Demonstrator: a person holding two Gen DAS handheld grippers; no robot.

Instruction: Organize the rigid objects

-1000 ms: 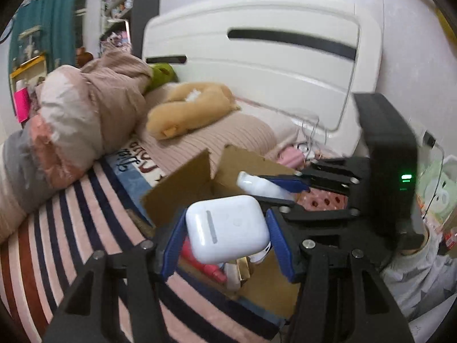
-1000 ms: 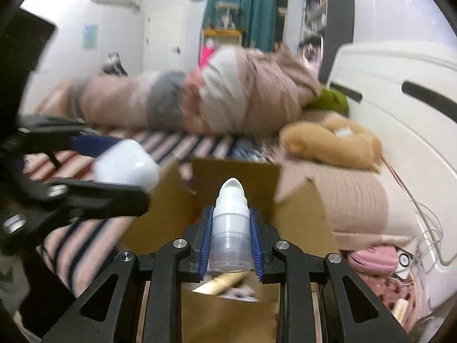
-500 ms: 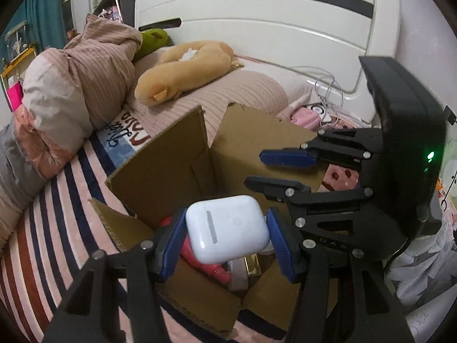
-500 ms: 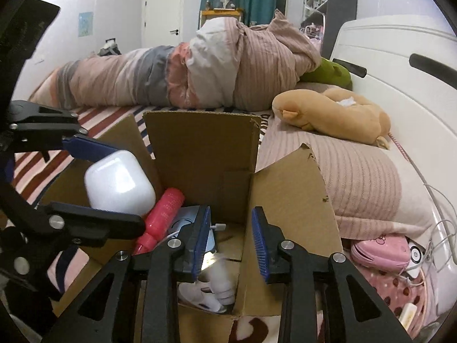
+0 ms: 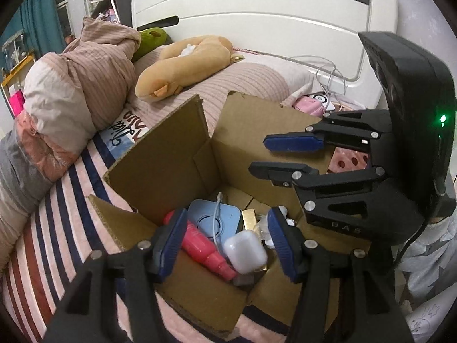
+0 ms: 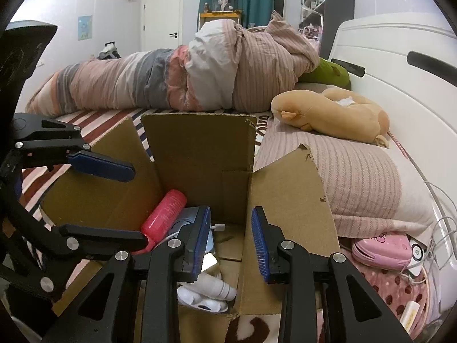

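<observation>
An open cardboard box [image 5: 160, 168] stands on the striped bed; it also shows in the right wrist view [image 6: 200, 154]. Inside lie a white earbuds case [image 5: 245, 250], a pink bottle [image 5: 205, 247] [image 6: 165, 214], a light blue device with a white cable [image 5: 217, 220], a gold item [image 5: 251, 218] and a white bottle [image 6: 211, 284]. My left gripper [image 5: 225, 243] is open above the box, the earbuds case loose between its jaws. My right gripper [image 6: 230, 243] is open and empty over the box; it shows in the left wrist view [image 5: 280, 154].
A rolled striped duvet [image 6: 171, 77] lies along the bed. A tan plush toy [image 5: 185, 63] and a green plush [image 6: 328, 74] rest on the pillow by the white headboard [image 5: 271, 23]. A pink pouch [image 6: 380, 251] and white cables [image 5: 328, 74] lie at the right.
My left gripper opened and the earbuds case dropped into the box. Earlier my right gripper released the white bottle into the box. Both grippers lowered over the box.
</observation>
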